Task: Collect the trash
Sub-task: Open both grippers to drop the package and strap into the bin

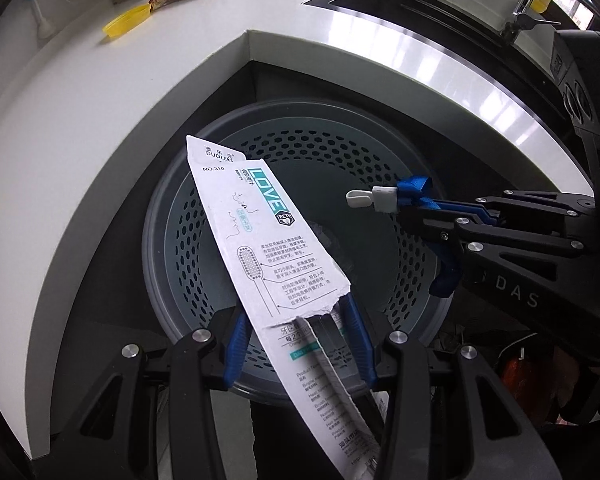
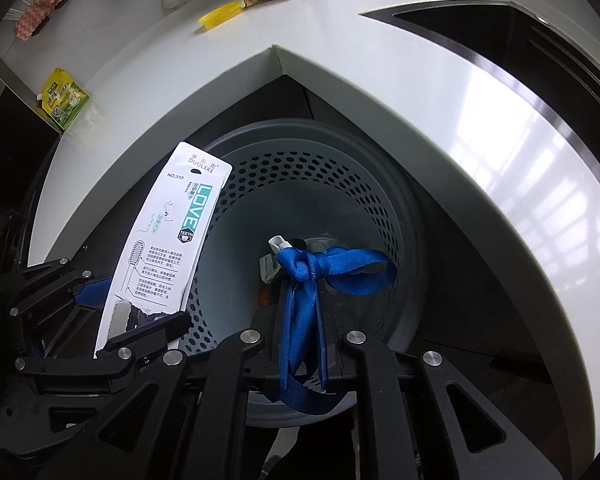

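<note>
Torn white cardboard toothbrush package (image 1: pixel 260 248) is gripped lengthwise in left tongs (image 1: pixel 296 336); knotted blue ribbon with white clip (image 2: pixel 312 276) is clenched in right tongs (image 2: pixel 304 344). Perforated grey plastic bin (image 1: pixel 204 184) lies directly beneath both (right seemingly more central).

1. Left gripper (image 1: pixel 292 316): black frame of flat linkage bars with cut-out slots, joined by round silver pivot bolts.
2. Its fingers (image 1: pixel 238 340) are blue, narrow and slightly curved.
3. Right gripper (image 2: pixel 304 304): same black linkage bars with triangular cut-outs and silver pivot bolts.
4. Its fingers (image 2: pixel 323 344) are blue, flat-sided.
5. From the left wrist view, the right gripper's black body carries pale lettering reading "DAS".
</note>
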